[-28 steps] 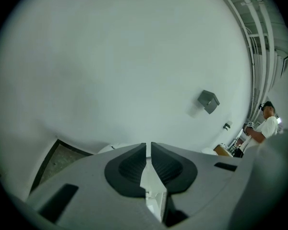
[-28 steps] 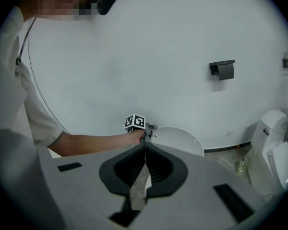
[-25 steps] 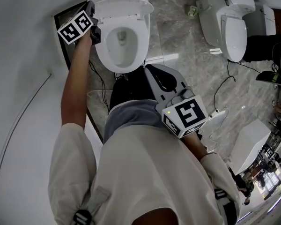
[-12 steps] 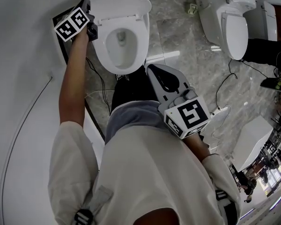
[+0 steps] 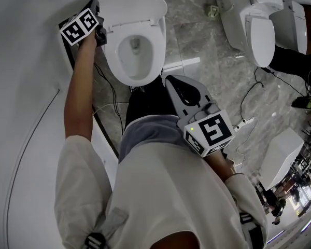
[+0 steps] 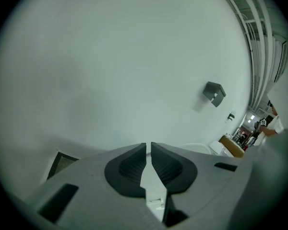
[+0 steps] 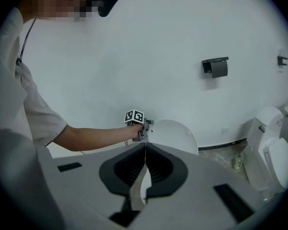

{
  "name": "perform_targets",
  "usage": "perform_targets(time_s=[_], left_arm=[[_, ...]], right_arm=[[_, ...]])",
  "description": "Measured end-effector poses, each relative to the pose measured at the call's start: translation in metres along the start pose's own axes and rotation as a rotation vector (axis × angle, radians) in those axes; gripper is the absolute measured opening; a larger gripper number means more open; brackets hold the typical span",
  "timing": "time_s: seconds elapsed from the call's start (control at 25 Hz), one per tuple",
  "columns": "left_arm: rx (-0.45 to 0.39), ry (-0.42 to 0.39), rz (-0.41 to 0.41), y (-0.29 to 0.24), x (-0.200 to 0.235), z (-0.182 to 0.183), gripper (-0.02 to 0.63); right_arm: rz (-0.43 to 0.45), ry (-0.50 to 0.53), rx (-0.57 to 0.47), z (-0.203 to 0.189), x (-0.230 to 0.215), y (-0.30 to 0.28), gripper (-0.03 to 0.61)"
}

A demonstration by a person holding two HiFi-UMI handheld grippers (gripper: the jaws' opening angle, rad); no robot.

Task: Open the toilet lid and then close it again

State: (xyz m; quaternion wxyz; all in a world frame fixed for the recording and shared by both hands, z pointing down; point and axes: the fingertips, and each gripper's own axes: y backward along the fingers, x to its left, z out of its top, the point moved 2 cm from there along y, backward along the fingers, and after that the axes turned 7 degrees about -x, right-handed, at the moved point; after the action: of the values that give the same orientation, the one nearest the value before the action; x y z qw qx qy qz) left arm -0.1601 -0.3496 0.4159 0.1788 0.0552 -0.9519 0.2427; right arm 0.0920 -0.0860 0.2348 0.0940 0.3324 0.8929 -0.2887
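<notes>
I read the toilet lid (image 5: 132,7) as smooth glossy white plastic; the bowl (image 5: 140,66) looks glazed and shiny. Floor (image 5: 207,40) looks like polished grey veined stone, reflective. Wall (image 5: 26,87) smooth matt white. Left gripper (image 6: 148,145) and right gripper (image 7: 145,145): matt grey plastic shells with black ribbed rubbery pads (image 7: 162,169). Shirt (image 5: 160,191) is off-white cloth, soft and matt. Paper holder (image 7: 216,67) is dark grey and matt
</notes>
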Motion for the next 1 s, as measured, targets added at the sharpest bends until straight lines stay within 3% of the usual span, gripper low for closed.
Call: perform_targets(time_s=[0.24,0.36,0.68,0.84,1.0], left_arm=[[0.058,-0.076,-0.006,0.0,0.005,-0.011,0.031],[0.061,-0.154,-0.023,0.002,0.007,-0.008,0.031],[0.123,-0.533,-0.155,-0.001,-0.008,0.009,0.038],[0.164,-0.688,-0.234,-0.006,-0.016,0.012,0.074],[0.24,-0.907,-0.339,-0.009,-0.031,0.006,0.104]], right_arm=[[0.003,0.002,0.001,0.001,0.0,-0.003,0.011],[0.008,0.004,0.001,0.002,0.001,-0.004,0.011],[0.005,-0.004,0.0,0.001,0.002,-0.005,0.011],[-0.012,-0.015,0.002,0.0,-0.002,-0.004,0.011],[-0.018,-0.017,0.002,0.001,-0.006,-0.002,0.011]])
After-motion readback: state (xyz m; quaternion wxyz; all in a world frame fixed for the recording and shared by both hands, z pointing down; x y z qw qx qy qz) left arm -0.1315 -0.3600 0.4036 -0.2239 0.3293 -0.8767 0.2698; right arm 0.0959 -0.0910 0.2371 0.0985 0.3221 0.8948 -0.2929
